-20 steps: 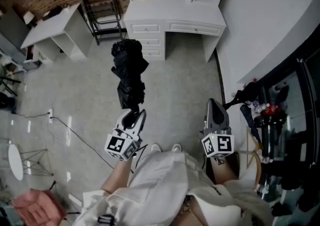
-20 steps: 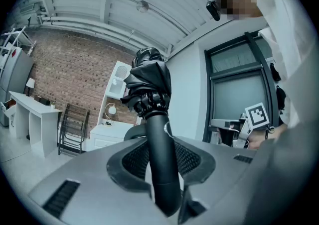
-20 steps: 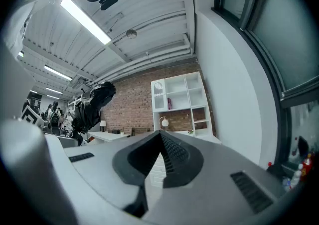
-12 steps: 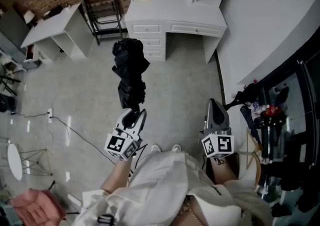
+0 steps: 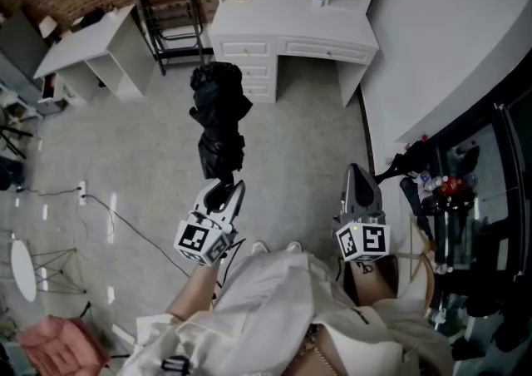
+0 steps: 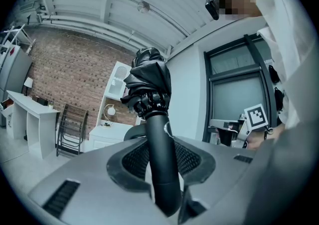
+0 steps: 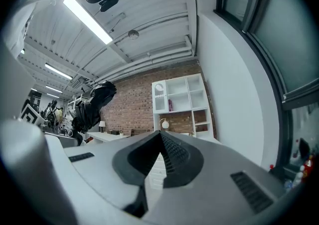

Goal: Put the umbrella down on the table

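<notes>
A folded black umbrella (image 5: 218, 121) sticks out ahead of my left gripper (image 5: 224, 193), over the floor in front of the white desk (image 5: 291, 29). The left gripper is shut on the umbrella's black handle (image 6: 162, 162), which runs up between the pads to the bunched canopy (image 6: 148, 83). My right gripper (image 5: 359, 187) hangs beside it on the right, level, shut with nothing between its jaws (image 7: 158, 144). In the right gripper view the umbrella (image 7: 94, 104) shows at the left.
A white desk with drawers and a shelf unit (image 7: 182, 104) stands ahead against the brick wall. A second white table (image 5: 87, 54) and a black folding rack (image 5: 170, 21) are to the left. A cable (image 5: 125, 225) trails over the floor. A dark cabinet (image 5: 474, 225) flanks the right.
The umbrella and left gripper have edged very slightly forward towards the white desk. The right gripper has kept its place.
</notes>
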